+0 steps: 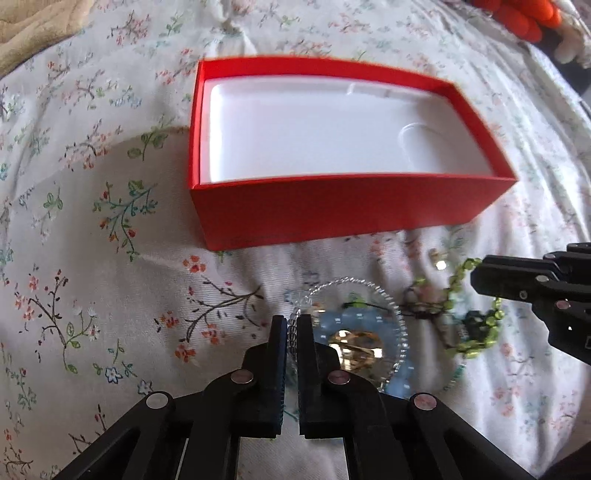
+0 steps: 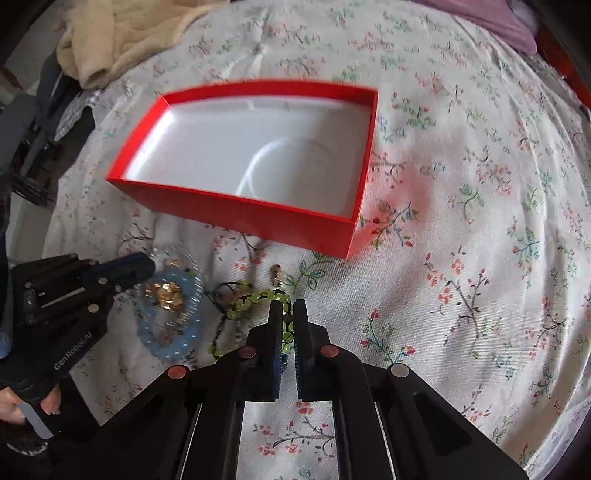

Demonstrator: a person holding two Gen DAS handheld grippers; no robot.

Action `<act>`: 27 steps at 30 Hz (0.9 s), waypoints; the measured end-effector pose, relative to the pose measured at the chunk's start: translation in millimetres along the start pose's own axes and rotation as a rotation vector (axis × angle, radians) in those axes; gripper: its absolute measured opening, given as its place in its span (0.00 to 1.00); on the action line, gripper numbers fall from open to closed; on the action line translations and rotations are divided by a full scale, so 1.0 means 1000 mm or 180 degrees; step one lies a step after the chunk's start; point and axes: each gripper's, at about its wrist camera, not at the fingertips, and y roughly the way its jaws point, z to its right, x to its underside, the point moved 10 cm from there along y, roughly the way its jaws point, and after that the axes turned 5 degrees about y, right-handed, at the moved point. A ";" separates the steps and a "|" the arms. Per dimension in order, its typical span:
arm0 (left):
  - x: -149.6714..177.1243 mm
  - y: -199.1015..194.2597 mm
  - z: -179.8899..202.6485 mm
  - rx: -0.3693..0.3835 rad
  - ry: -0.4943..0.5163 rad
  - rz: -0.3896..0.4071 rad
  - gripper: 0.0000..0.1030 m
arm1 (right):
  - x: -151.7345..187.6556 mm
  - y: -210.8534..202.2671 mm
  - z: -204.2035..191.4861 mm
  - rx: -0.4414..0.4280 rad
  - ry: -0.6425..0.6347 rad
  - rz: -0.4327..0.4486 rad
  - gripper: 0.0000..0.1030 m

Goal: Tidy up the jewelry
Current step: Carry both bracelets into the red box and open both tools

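An open red box point(image 1: 332, 210) with a white liner point(image 1: 314, 140) sits on the floral bedsheet; it also shows in the right wrist view point(image 2: 258, 214). In front of it lies a pile of jewelry. My left gripper point(image 1: 291, 321) is shut on a clear bead bracelet point(image 1: 369, 288), which rings a light blue bead bracelet point(image 1: 354, 319) and a gold piece point(image 1: 358, 347). My right gripper point(image 2: 287, 308) is shut on a green bead bracelet point(image 2: 255, 297), also visible in the left wrist view point(image 1: 480, 332). The blue bracelet point(image 2: 166, 347) and gold piece point(image 2: 166, 293) lie to its left.
The floral bedsheet point(image 2: 461, 258) covers the bed. A beige blanket point(image 2: 122, 33) lies at the far left, a purple pillow point(image 2: 491, 18) at the far right. An orange object point(image 1: 517, 14) sits at the far right. A small gold earring point(image 2: 276, 273) lies near the box.
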 end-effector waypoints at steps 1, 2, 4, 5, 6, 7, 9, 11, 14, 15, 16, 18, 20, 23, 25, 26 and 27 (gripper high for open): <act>0.000 -0.005 0.001 0.0008 0.0010 0.0030 0.00 | -0.001 -0.004 0.000 -0.0028 0.0002 0.0029 0.05; -0.001 -0.009 0.003 0.0022 0.0022 0.0064 0.00 | -0.001 -0.009 -0.001 -0.0057 0.0001 0.0065 0.05; -0.003 -0.021 0.005 0.0049 0.0046 0.0138 0.00 | -0.004 -0.020 -0.004 -0.0101 -0.0010 0.0150 0.05; -0.004 -0.027 0.007 0.0050 0.0060 0.0180 0.00 | -0.006 -0.026 -0.006 -0.0126 -0.0010 0.0189 0.05; -0.006 -0.033 0.009 0.0051 0.0074 0.0228 0.00 | -0.007 -0.032 -0.007 -0.0161 -0.0010 0.0232 0.05; -0.008 -0.037 0.011 0.0052 0.0082 0.0266 0.00 | -0.008 -0.038 -0.008 -0.0190 -0.0009 0.0264 0.05; -0.014 -0.047 0.011 0.0067 0.0088 0.0350 0.00 | -0.010 -0.051 -0.011 -0.0259 -0.0001 0.0338 0.05; -0.018 -0.056 0.014 0.0079 0.0086 0.0439 0.00 | -0.011 -0.061 -0.014 -0.0307 0.0009 0.0404 0.05; -0.025 -0.068 0.014 0.0095 0.0064 0.0544 0.00 | -0.017 -0.075 -0.017 -0.0369 0.0023 0.0515 0.05; -0.028 -0.071 0.014 0.0092 0.0059 0.0584 0.00 | -0.021 -0.079 -0.019 -0.0386 0.0028 0.0549 0.05; -0.030 -0.074 0.015 0.0095 0.0053 0.0615 0.00 | -0.020 -0.083 -0.017 -0.0399 0.0032 0.0572 0.05; -0.035 -0.081 0.015 0.0109 0.0027 0.0686 0.00 | -0.026 -0.092 -0.021 -0.0442 0.0050 0.0654 0.05; -0.041 -0.087 0.015 0.0117 -0.0002 0.0760 0.00 | -0.031 -0.099 -0.023 -0.0464 0.0056 0.0723 0.05; -0.051 -0.095 0.016 0.0175 -0.0066 0.0872 0.00 | -0.041 -0.114 -0.029 -0.0493 0.0048 0.0879 0.05; -0.059 -0.098 0.016 0.0194 -0.0093 0.0949 0.00 | -0.051 -0.122 -0.034 -0.0531 0.0055 0.0981 0.05; -0.064 -0.100 0.016 0.0205 -0.0101 0.0991 0.00 | -0.053 -0.124 -0.035 -0.0541 0.0061 0.1006 0.05; -0.069 -0.100 0.016 0.0218 -0.0111 0.1034 0.00 | -0.059 -0.126 -0.037 -0.0565 0.0070 0.1044 0.06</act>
